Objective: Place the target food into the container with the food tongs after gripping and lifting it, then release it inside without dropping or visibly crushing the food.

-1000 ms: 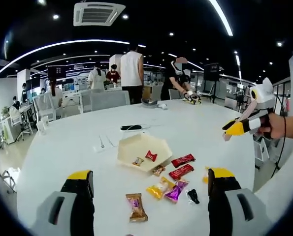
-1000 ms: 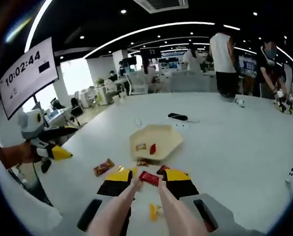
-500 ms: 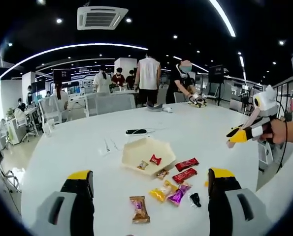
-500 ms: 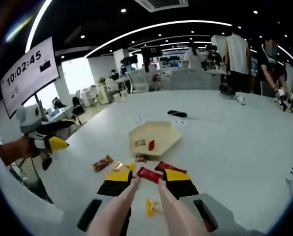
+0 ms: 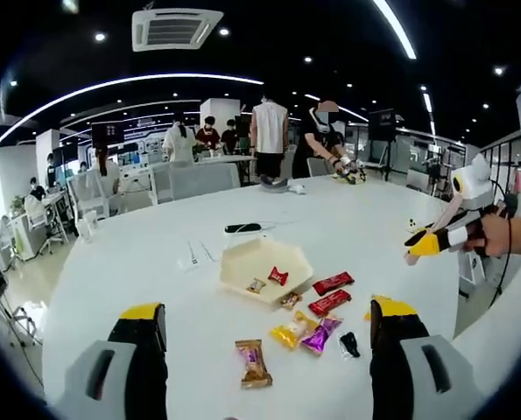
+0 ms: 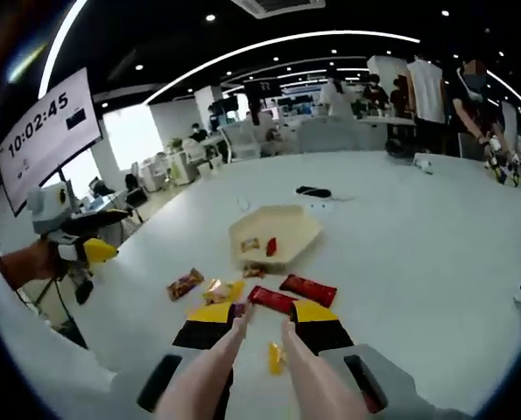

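Right gripper (image 6: 262,319) holds the food tongs (image 6: 242,350), whose tips stand apart over a red bar (image 6: 272,300). Left gripper (image 5: 264,328) is open, idle. If the tips close off-centre, the bar may slip before reaching the container (image 6: 297,223), well apart ahead.

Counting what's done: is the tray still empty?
No, the tray already holds a small red candy and another small wrapped piece.

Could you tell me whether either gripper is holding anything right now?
The right gripper holds pink food tongs by their arms; the tong tips are empty. The left gripper is open, holding nothing.
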